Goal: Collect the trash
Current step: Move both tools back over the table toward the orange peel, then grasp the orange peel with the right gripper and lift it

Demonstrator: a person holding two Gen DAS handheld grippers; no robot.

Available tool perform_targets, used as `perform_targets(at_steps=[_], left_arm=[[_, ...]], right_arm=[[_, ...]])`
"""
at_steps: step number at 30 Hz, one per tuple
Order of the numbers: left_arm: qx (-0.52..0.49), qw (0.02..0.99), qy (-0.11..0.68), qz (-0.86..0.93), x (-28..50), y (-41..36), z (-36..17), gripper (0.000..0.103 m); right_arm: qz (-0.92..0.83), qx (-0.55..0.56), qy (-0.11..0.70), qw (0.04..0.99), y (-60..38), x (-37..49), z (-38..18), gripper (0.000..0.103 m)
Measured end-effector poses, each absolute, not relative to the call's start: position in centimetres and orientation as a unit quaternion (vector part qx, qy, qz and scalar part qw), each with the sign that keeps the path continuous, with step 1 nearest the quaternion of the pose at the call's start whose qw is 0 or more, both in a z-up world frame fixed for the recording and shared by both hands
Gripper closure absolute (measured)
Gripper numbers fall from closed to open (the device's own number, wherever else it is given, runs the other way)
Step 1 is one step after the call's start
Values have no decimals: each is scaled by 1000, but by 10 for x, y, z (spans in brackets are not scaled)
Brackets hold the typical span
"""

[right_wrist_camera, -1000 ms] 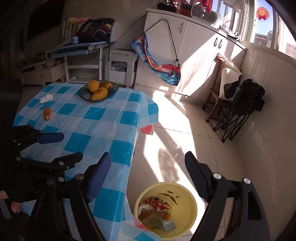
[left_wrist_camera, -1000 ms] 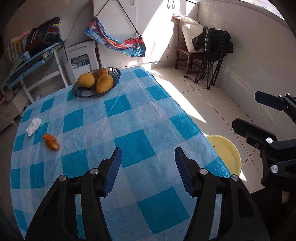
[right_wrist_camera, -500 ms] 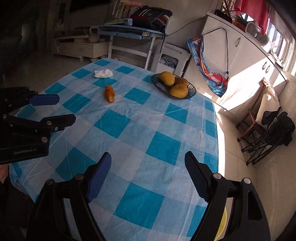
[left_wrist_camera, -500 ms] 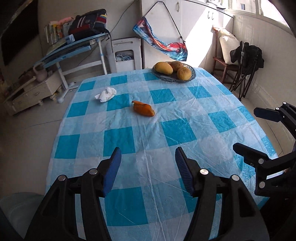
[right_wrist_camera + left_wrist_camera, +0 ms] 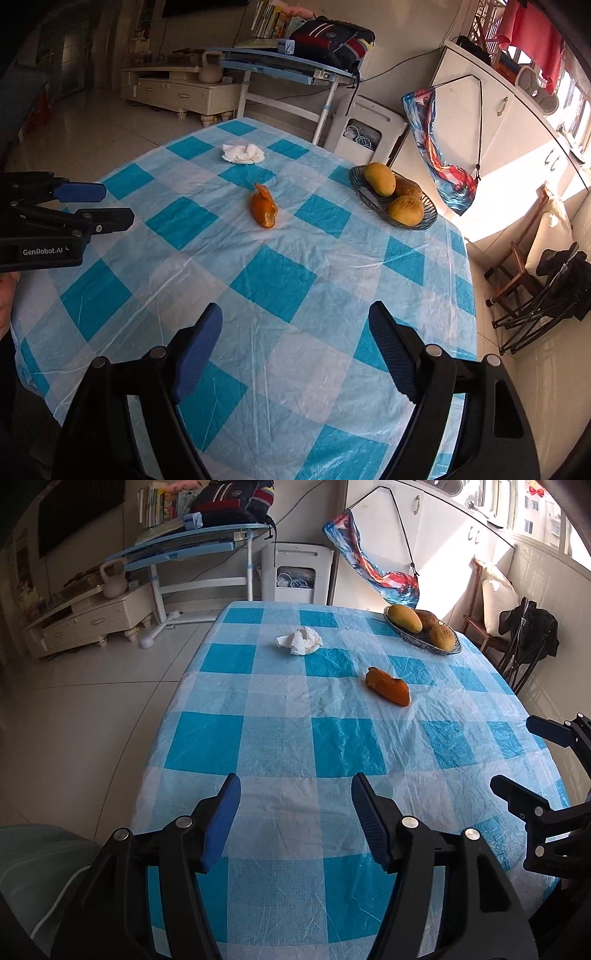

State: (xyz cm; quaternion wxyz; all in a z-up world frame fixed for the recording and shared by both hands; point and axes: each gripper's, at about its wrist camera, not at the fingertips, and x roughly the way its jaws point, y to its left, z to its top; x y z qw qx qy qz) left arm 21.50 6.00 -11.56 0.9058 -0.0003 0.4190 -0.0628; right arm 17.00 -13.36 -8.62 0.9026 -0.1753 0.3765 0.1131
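Right wrist view: fruit bowl (image 5: 394, 206) at the table's (image 5: 273, 280) far right held three mangoes (image 5: 379, 178) | orange peel (image 5: 263, 207) mid-table, crumpled tissue (image 5: 243, 153) beyond, neither in any container | left gripper (image 5: 295, 814) spread, empty | right gripper (image 5: 295, 345) spread, empty

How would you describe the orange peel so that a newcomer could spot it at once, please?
Start at the table with the blue-and-white checked cloth. Near its middle, between the crumpled white tissue and the fruit bowl, lies the peel. It is the only orange thing lying straight on the cloth, a curled, hollow strip, unlike the whole fruit in the bowl.
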Motion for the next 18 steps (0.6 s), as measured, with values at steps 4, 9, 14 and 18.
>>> perform_targets(at_steps=[4,9,14,18], left_arm=[[-12,904,423,-58,221,69,-116,42],[-14,907,417,-55,236,74,-104,41],[13,914,403,-55,255,75,-89,39],[12,915,400,-51,266,81,-90,37]], right_arm=[[129,-178,379,899,-126,180,-91,25],[137,-175,379,898,-123,201,-90,25],[146,-183,377,896,-105,234,-95,27],[146,-168,386,895,-96,264,-101,30]])
